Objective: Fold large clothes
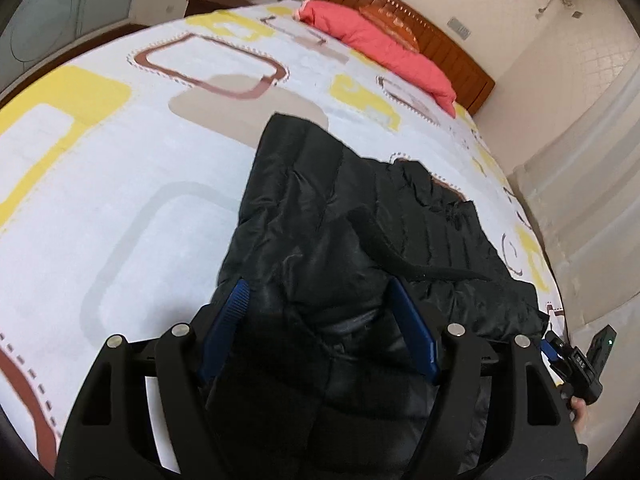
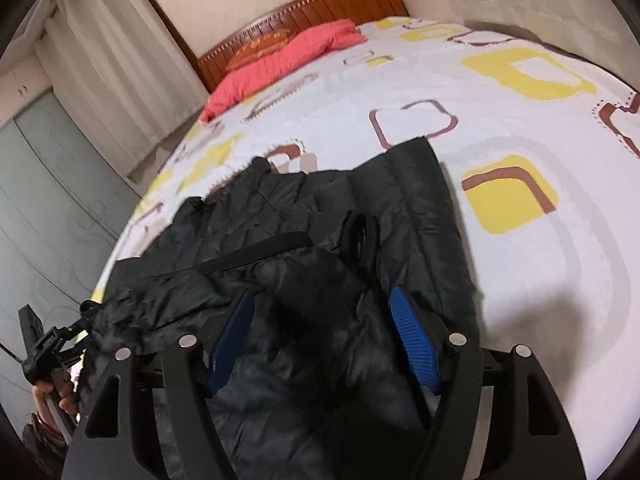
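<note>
Left wrist: jacket (image 1: 360, 208) near bed (image 1: 120, 200) edge, open bedspread beyond.

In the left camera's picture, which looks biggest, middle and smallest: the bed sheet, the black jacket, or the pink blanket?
1. Bed sheet
2. Black jacket, though it lies nearest the camera
3. Pink blanket, far away at the headboard

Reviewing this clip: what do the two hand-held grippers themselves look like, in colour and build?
Both match. The left hand-held gripper and the right hand-held gripper each have a matte black frame with cut-out arms and round silver pivot pins. Their fingers carry ribbed blue pads. No cables or sleeves show.
</note>
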Action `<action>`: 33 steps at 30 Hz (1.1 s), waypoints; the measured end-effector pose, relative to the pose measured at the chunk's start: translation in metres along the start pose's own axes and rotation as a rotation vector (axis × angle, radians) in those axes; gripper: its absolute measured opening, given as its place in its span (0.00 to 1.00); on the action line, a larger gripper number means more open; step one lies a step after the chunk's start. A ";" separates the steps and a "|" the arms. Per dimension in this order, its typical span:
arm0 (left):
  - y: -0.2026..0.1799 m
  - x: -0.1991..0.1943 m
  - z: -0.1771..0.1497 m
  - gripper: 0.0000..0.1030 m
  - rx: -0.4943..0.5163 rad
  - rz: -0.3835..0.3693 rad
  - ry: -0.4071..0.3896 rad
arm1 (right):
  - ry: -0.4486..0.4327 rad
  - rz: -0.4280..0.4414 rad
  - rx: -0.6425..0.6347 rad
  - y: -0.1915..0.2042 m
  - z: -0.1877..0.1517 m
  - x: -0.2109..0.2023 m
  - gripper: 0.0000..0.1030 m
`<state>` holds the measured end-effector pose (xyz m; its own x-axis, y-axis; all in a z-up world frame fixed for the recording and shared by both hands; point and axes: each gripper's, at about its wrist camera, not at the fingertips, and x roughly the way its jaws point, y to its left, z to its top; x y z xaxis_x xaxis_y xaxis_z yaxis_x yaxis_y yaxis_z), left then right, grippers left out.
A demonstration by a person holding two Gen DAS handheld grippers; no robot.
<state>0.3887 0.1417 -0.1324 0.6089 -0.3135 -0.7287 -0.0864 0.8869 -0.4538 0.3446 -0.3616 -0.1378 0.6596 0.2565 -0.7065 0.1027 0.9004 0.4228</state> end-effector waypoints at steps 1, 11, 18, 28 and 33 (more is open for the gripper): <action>-0.001 0.004 0.001 0.63 0.009 0.004 0.007 | 0.015 0.002 0.000 0.000 0.001 0.006 0.63; -0.024 -0.025 -0.016 0.16 0.135 0.032 -0.086 | -0.031 -0.015 -0.059 0.014 -0.018 -0.008 0.13; -0.051 -0.062 -0.003 0.12 0.178 0.028 -0.195 | -0.172 -0.028 -0.125 0.041 -0.008 -0.052 0.11; -0.095 -0.022 0.087 0.12 0.180 0.127 -0.271 | -0.277 -0.089 -0.149 0.065 0.083 -0.021 0.11; -0.102 0.034 0.108 0.11 0.179 0.219 -0.233 | -0.233 -0.137 -0.142 0.060 0.109 0.027 0.11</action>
<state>0.5037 0.0769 -0.0554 0.7564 -0.0426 -0.6528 -0.1074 0.9763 -0.1881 0.4497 -0.3387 -0.0690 0.8018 0.0569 -0.5948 0.1079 0.9653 0.2377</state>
